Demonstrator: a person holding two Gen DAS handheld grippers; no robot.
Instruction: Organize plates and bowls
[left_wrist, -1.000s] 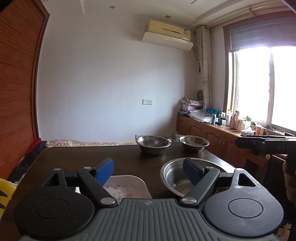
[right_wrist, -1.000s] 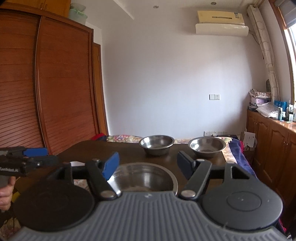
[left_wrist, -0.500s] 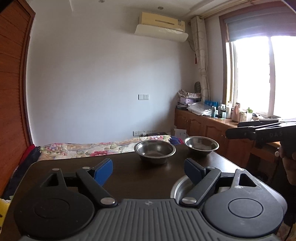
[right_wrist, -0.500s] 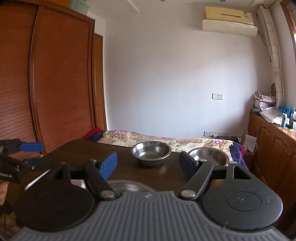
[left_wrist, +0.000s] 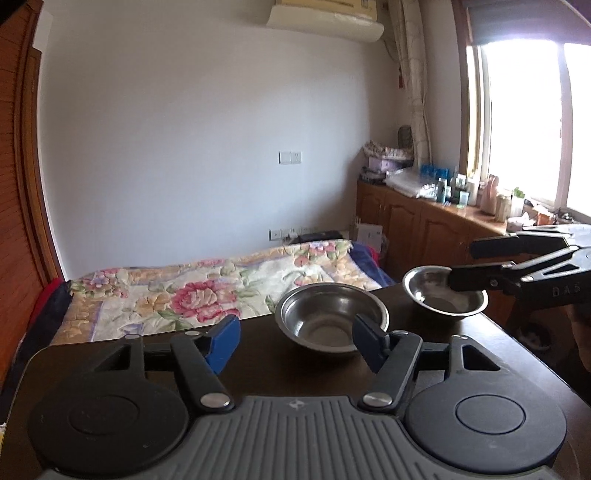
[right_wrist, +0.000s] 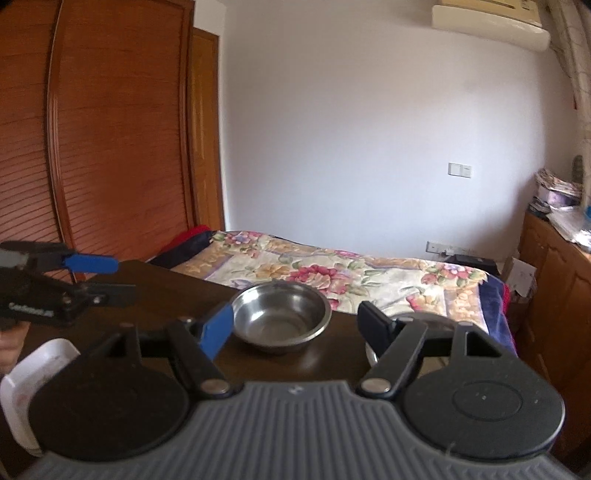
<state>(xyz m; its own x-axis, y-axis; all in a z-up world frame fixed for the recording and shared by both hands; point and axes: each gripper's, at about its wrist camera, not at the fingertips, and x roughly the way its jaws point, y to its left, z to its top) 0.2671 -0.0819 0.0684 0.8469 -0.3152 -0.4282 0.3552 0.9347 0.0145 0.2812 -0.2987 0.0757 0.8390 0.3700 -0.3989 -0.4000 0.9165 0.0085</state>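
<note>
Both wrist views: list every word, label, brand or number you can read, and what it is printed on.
"DAS": raised letters on the black body of the right tool, seen in the left wrist view; the word runs out of frame.
White lettering on the black body of the left tool, seen in the right wrist view: too blurred to read.
Bottles and boxes on the wooden cabinet by the window: labels too small to read.
Steel bowls: no markings visible.

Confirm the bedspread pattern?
Floral: pink and red flowers on cream bedspread. Shows best in the left wrist view.
</note>
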